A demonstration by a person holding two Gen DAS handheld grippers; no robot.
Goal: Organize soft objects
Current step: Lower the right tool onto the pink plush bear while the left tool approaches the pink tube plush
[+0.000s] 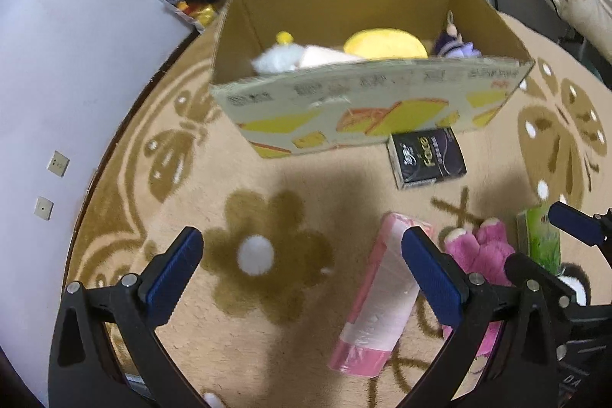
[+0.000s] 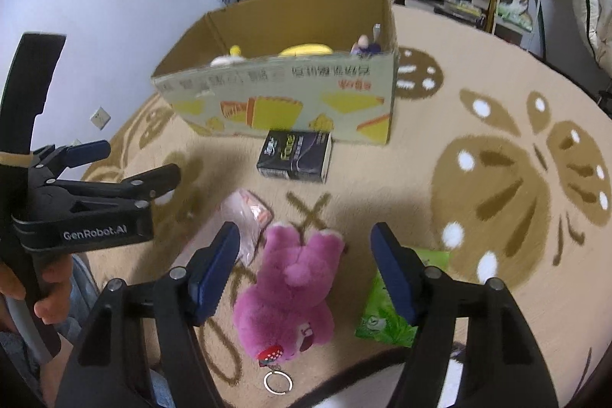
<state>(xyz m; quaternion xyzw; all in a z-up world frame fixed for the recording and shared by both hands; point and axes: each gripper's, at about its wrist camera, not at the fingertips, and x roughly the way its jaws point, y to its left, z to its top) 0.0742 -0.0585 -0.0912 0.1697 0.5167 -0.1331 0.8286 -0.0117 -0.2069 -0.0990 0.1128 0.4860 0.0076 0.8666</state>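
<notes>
The right hand-held gripper (image 2: pixel 302 278) hung open astride the pink plush bear (image 2: pixel 287 297) lying on the rug (image 2: pixel 478 217), a light, squashy toy best pinched across its belly, while the left hand-held gripper (image 1: pixel 302 274) gaped empty.

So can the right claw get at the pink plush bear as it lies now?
Probably yes: the right claw is open directly above the pink plush bear, fingers either side, nothing covering it. The pink roll and green pack lie alongside.
</notes>
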